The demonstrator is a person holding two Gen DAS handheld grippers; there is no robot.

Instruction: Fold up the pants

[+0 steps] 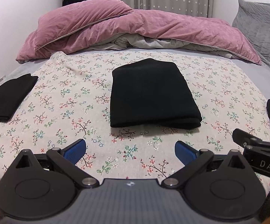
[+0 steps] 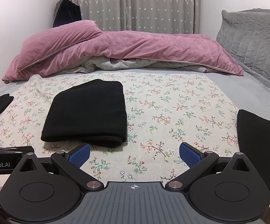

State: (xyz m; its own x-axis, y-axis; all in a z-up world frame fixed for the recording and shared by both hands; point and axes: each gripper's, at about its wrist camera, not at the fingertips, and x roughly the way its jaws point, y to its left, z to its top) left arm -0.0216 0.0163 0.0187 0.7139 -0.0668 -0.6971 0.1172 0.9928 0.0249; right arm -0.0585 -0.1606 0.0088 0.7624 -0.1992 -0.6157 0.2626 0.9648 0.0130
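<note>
Black pants folded into thick neat rectangle, flat on floral sheet; left gripper and right gripper spread wide, empty

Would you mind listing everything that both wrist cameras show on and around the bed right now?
folded pants: one, black, middle of the floral cloth
folded garment on the left: one, black, left edge of the cloth
dark garment on the right: one, black, right edge, partly hidden
floral cloth: one, cream with small flowers, spread over the bed
duvet: one, pink with grey lining, bunched at the far side
quilted cushion: one, grey, far right
curtain: grey with white stars, behind the bed
dark clothing: black, hanging at the far left corner
left gripper: black with blue pads, open, empty
right gripper: black with blue pads, open, empty
</note>
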